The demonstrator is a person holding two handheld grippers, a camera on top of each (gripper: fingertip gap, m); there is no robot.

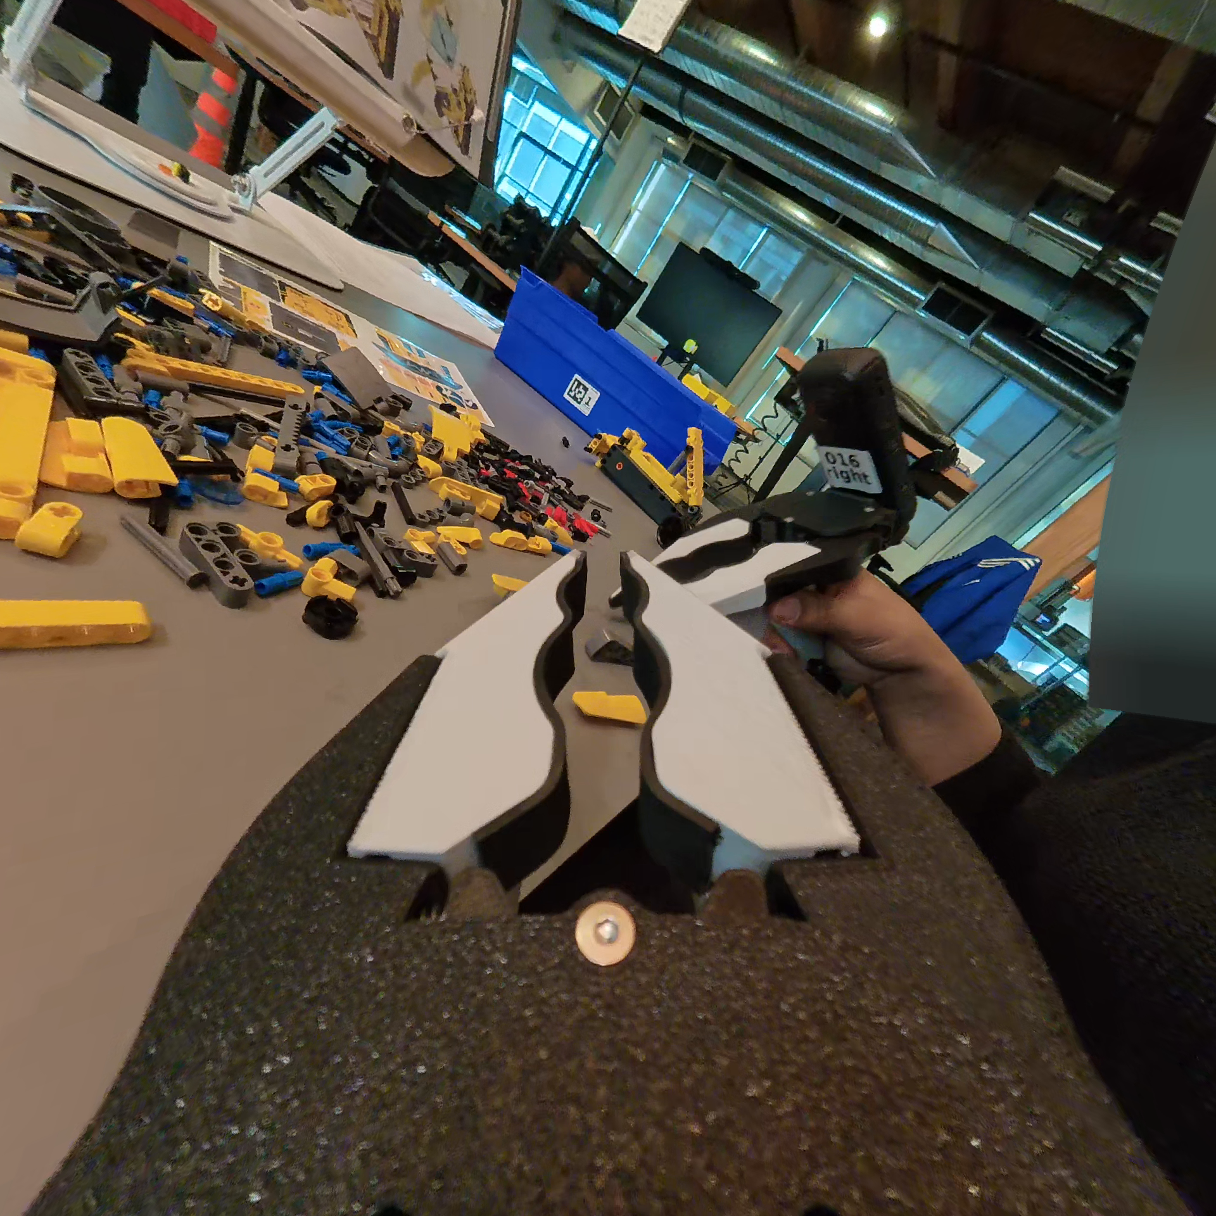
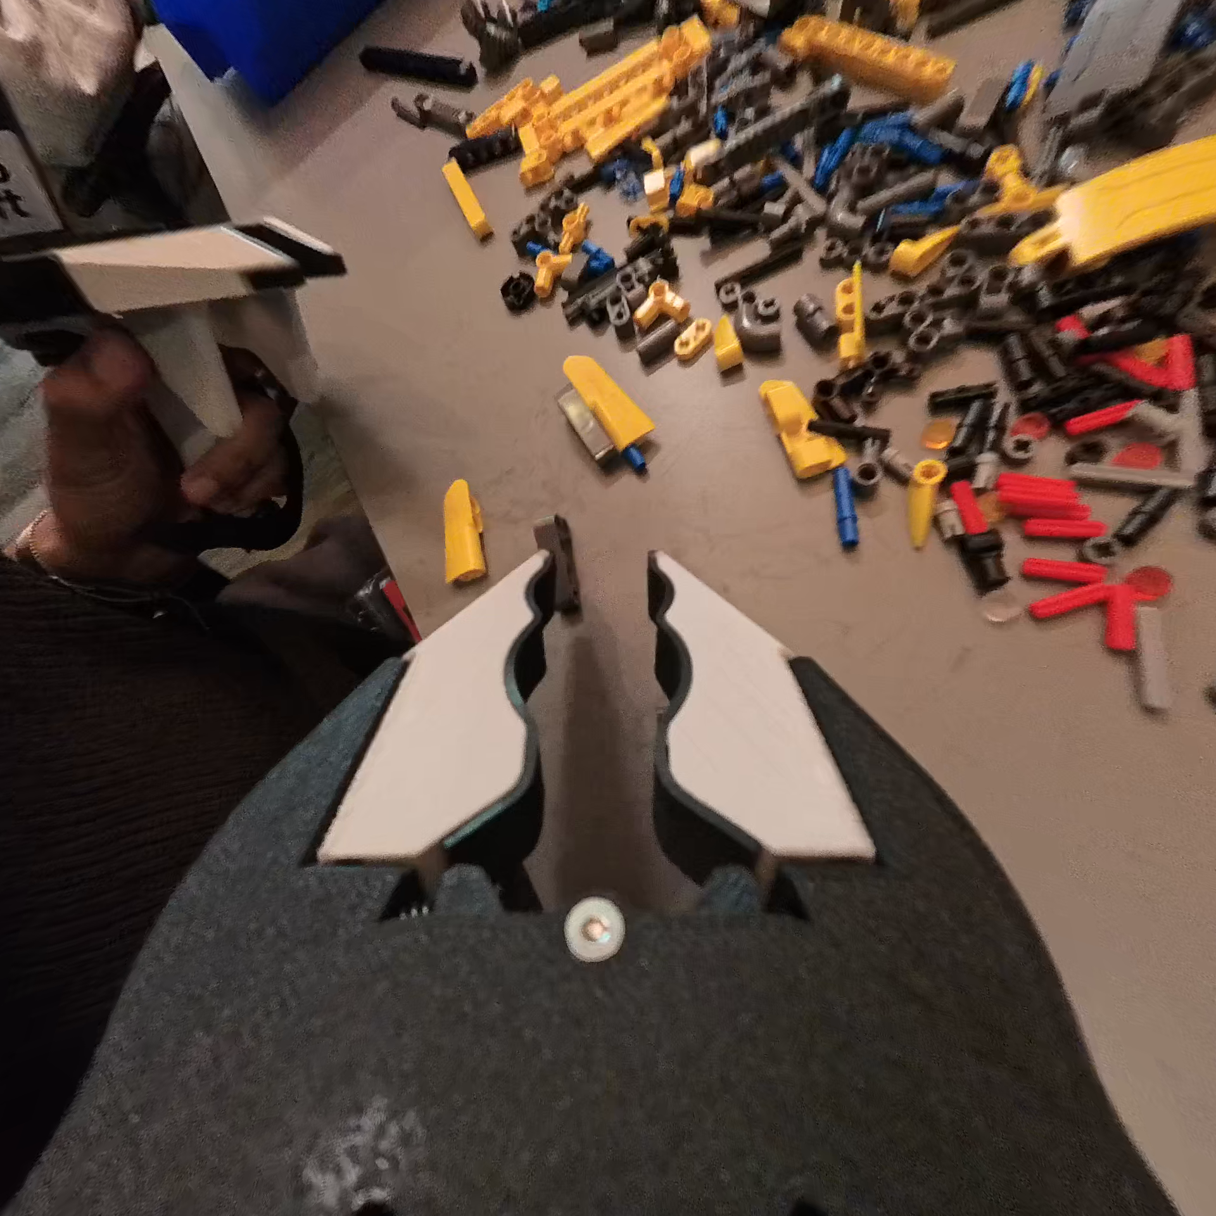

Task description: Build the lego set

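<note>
Left wrist view: the left gripper point(image 1: 602, 559), white-fingered with black pads, hovers over the grey table point(image 1: 197, 724), its jaws a narrow gap apart and holding nothing. Between the fingers lie a small dark grey wedge piece point(image 1: 608, 648) and a yellow curved plastic piece point(image 1: 610, 707). At 10 o'clock spreads a heap of yellow, black and blue building pieces point(image 1: 296, 474). At 3 o'clock a hand point(image 1: 882, 651) holds the right gripper point(image 1: 664, 559).

Right wrist view: the right gripper point(image 2: 599, 559) gapes wide, empty; a dark grey piece point(image 2: 562, 559) sits by its left fingertip. A yellow curved piece point(image 2: 464, 532) lies at 11 o'clock, red pins point(image 2: 1053, 506) at 2 o'clock.

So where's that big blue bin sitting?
In the left wrist view, the blue bin stands at the far edge of the grey table, just behind the small yellow-and-black built model.
</note>
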